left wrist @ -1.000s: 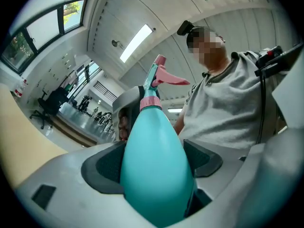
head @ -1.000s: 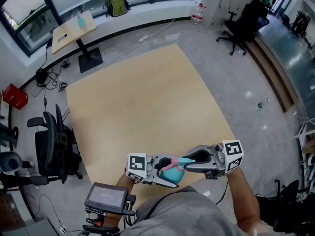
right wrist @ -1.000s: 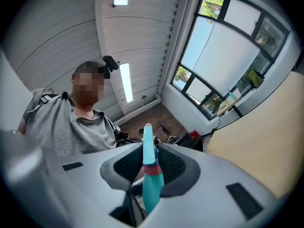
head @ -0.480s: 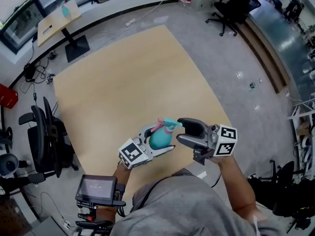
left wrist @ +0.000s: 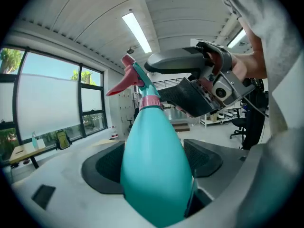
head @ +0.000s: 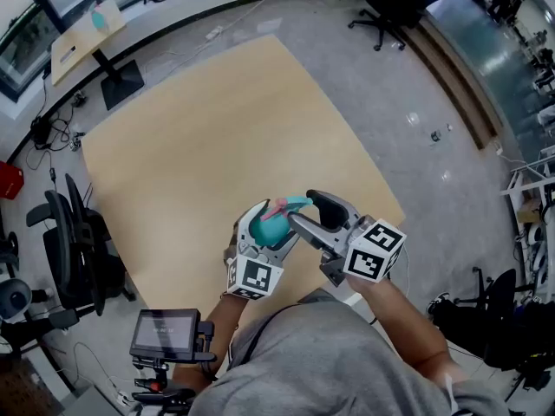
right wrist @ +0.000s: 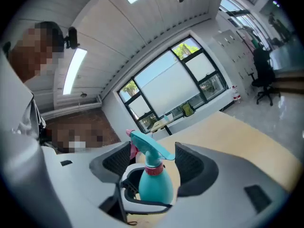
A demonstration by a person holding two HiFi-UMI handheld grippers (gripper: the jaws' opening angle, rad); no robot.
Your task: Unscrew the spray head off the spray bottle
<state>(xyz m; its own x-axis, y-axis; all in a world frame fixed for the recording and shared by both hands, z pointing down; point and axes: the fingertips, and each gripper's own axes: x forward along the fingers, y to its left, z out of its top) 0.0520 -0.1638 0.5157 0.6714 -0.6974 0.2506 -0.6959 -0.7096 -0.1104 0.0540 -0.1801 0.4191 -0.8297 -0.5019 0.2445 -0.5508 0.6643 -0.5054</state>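
Note:
My left gripper (head: pixel 267 230) is shut on the body of a teal spray bottle (head: pixel 273 224) and holds it in the air over the near edge of the tan table (head: pixel 208 128). In the left gripper view the bottle's body (left wrist: pixel 152 170) fills the space between the jaws. Its teal spray head (right wrist: pixel 147 148) with a pink trigger (left wrist: pixel 124 82) and pink collar points away from me. My right gripper (right wrist: pixel 154 163) has just been opening. The spray head stands between its wide jaws, and the pads (right wrist: pixel 190 167) do not touch it. In the head view the right gripper (head: pixel 305 211) reaches in from the right.
The person's grey-clad torso (head: pixel 329 362) is just below the grippers. A small screen on a stand (head: pixel 169 336) sits at the lower left. Black office chairs (head: pixel 74 241) stand left of the table. A side table (head: pixel 82 37) stands by the windows.
The right gripper let go of the spray head, opened wide and came back around it. The left gripper swung the bottle from lying across to pointing away from me.

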